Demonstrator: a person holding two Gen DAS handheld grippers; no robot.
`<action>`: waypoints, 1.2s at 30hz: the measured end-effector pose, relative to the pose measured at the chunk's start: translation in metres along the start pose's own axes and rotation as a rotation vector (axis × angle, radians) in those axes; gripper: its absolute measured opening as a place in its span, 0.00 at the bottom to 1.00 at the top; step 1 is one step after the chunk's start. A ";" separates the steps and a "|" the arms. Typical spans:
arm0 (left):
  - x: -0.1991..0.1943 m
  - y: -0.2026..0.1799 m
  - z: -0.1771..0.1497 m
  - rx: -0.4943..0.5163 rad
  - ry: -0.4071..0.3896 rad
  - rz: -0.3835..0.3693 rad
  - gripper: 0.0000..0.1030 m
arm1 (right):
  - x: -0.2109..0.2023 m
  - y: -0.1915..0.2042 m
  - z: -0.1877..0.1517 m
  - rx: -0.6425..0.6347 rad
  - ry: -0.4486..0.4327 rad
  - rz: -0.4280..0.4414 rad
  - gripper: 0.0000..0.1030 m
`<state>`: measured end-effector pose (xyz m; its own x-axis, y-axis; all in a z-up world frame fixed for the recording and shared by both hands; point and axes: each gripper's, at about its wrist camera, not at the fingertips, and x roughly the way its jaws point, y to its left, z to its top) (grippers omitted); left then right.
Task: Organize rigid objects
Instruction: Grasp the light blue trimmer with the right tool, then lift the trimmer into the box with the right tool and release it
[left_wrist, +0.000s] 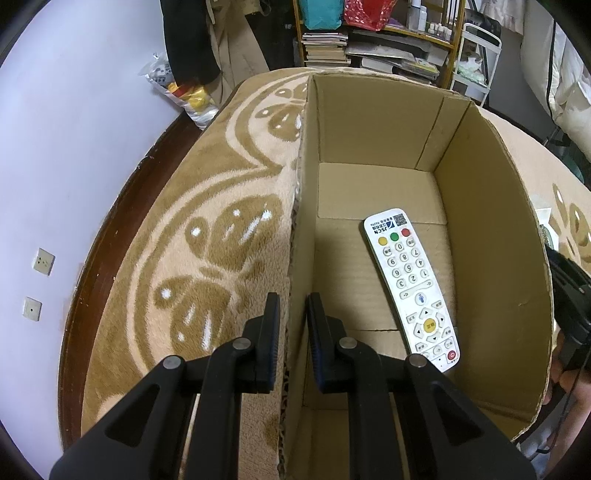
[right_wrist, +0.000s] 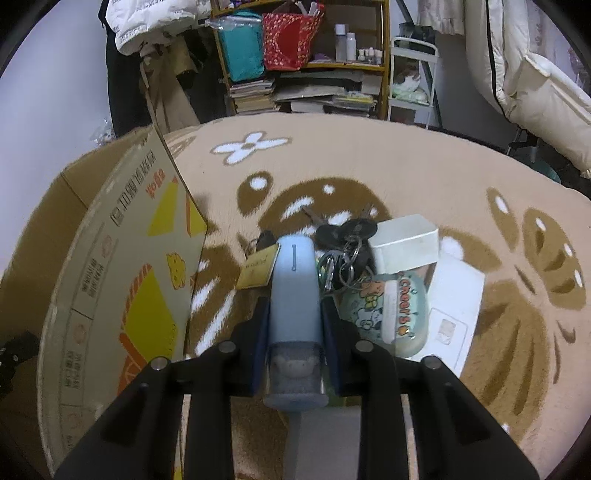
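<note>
I am clamping my left tool (left_wrist: 293, 317) on the brown cardboard box's wall (left_wrist: 295, 258) while my right tool (right_wrist: 294, 317) is gripping a pale blue cylindrical bottle (right_wrist: 294, 295).

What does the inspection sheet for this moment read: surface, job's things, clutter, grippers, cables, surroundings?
Surface: tan patterned blanket, spread flat.
Job's things: white remote lies face up on the floor of the open cardboard box. Pale blue tube is in the right gripper. Key bunch, brass padlock, white box and printed oval case sit huddled beside the box.
Clutter: white card under the pile.
Grippers: left gripper shut on the box's wall; right gripper shut on the tube.
Cables: nothing seen.
Surroundings: bookshelf with bags and books, pale wall with sockets.
</note>
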<state>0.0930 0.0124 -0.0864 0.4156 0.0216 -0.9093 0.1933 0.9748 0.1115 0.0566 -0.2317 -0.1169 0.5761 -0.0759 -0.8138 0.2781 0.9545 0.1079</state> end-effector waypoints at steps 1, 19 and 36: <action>0.001 0.000 0.000 0.001 0.001 0.003 0.14 | -0.001 0.000 0.000 0.000 -0.003 0.002 0.28; -0.004 -0.003 -0.002 0.021 -0.001 0.030 0.14 | -0.072 -0.006 0.015 0.032 -0.171 0.012 0.28; -0.006 -0.003 -0.003 0.032 -0.005 0.037 0.14 | -0.144 0.050 0.029 -0.019 -0.358 0.228 0.28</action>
<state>0.0874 0.0099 -0.0826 0.4276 0.0565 -0.9022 0.2062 0.9656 0.1582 0.0101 -0.1814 0.0221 0.8528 0.0457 -0.5203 0.1005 0.9632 0.2493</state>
